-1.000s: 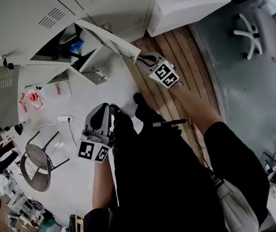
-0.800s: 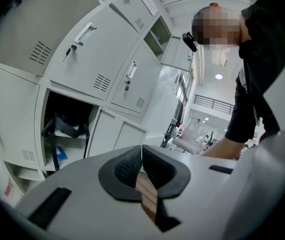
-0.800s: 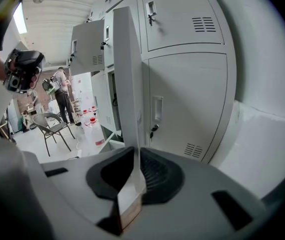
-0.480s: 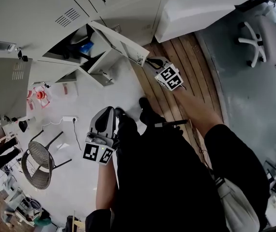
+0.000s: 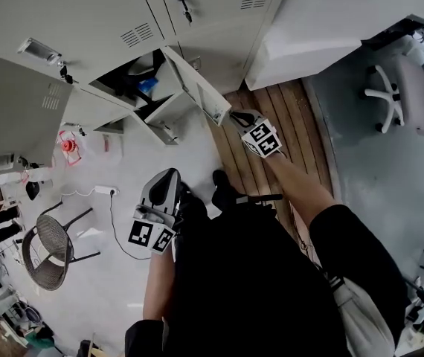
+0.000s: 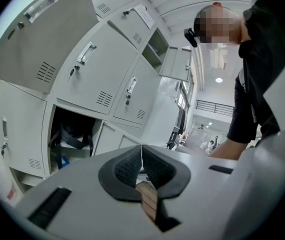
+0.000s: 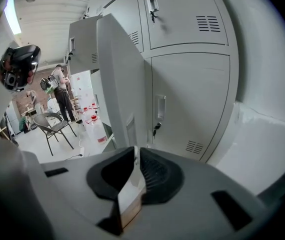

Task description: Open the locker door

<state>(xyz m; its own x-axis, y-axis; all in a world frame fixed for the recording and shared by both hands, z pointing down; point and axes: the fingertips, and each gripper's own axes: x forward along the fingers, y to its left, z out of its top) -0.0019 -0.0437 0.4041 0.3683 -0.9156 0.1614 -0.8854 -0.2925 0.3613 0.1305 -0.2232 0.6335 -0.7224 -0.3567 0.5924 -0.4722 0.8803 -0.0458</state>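
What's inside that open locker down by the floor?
In the open locker, a dark strapped bag rests on a shelf, with a blue item near it. Whatever lies behind the bag is covered and in shadow.

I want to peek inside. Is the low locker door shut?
No, the locker door stands swung out, well away from its opening.

Head camera steeply down over the lockers (image 5: 108, 13); gripper cameras close, toward them.
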